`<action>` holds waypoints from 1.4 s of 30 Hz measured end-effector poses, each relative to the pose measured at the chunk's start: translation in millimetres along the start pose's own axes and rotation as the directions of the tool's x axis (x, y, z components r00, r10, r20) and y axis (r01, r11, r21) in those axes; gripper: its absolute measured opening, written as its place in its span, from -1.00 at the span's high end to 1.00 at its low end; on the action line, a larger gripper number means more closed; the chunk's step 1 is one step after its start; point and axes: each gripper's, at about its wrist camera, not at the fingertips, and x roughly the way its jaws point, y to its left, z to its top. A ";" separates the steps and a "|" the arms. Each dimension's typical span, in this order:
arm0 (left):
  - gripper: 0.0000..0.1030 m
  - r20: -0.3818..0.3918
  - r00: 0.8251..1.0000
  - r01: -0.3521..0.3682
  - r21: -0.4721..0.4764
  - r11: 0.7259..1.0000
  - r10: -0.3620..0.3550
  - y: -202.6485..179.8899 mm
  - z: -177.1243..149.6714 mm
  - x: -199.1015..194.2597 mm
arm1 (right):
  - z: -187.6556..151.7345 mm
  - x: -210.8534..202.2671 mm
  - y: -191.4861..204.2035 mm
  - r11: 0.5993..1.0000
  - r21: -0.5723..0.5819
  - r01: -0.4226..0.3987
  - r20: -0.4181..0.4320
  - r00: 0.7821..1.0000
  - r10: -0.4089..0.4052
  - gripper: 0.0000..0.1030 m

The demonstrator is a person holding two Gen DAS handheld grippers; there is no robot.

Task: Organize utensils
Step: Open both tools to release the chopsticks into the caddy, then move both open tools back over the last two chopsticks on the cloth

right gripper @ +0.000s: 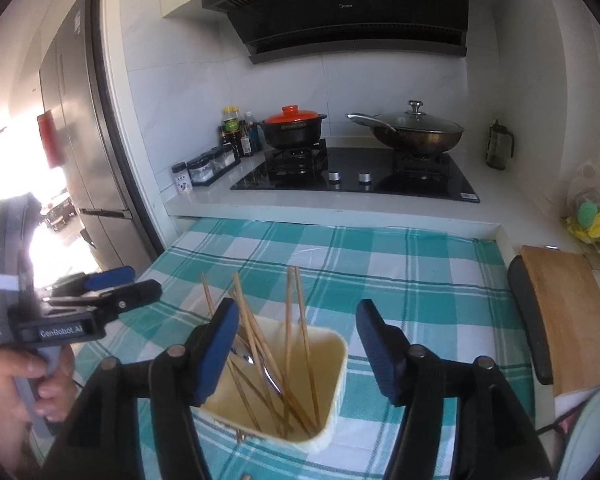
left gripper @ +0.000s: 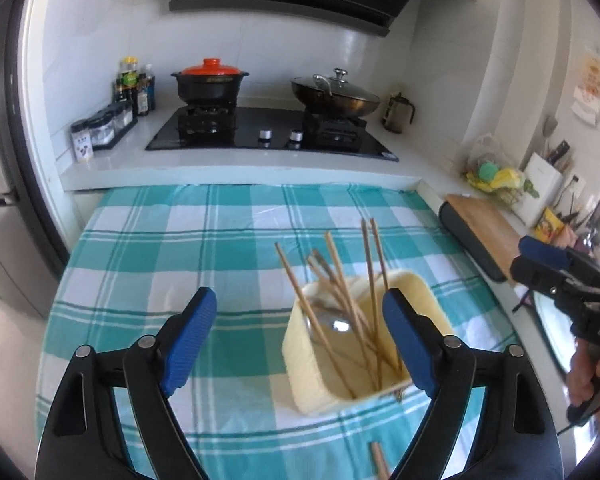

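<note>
**Ana:** While both tools hover over the table, how do their jaws stand?

**Ben:** The left gripper (left gripper: 300, 340) is spread wide, holding nothing. So is the right gripper (right gripper: 296, 344), empty above the holder.

**Ana:** And the utensils?

**Ben:** Wooden chopsticks (right gripper: 288, 344) lean inside a cream holder (right gripper: 336, 364), with a metal spoon (left gripper: 336, 324) among them. One stray chopstick (left gripper: 380, 462) lies beside it on the teal checked tablecloth (left gripper: 172, 240). Beyond stands a stove (right gripper: 380, 176).
</note>
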 end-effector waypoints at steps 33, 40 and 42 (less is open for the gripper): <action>-0.88 -0.207 0.964 -0.165 0.041 0.986 0.170 -14.1 -260.3 -19.0 | -302.4 -74.3 34.2 0.962 0.014 0.273 -0.291 0.922 -0.257 -0.54; -0.95 -0.227 0.954 -0.185 0.075 0.980 0.197 -14.2 -265.9 -9.8 | -306.1 -70.5 33.3 0.963 0.027 0.269 -0.295 0.922 -0.249 -0.58; -0.99 -0.237 0.953 -0.179 0.056 0.982 0.187 -10.9 -266.0 -7.5 | -307.6 -68.7 31.8 0.962 0.030 0.270 -0.296 0.922 -0.249 -0.62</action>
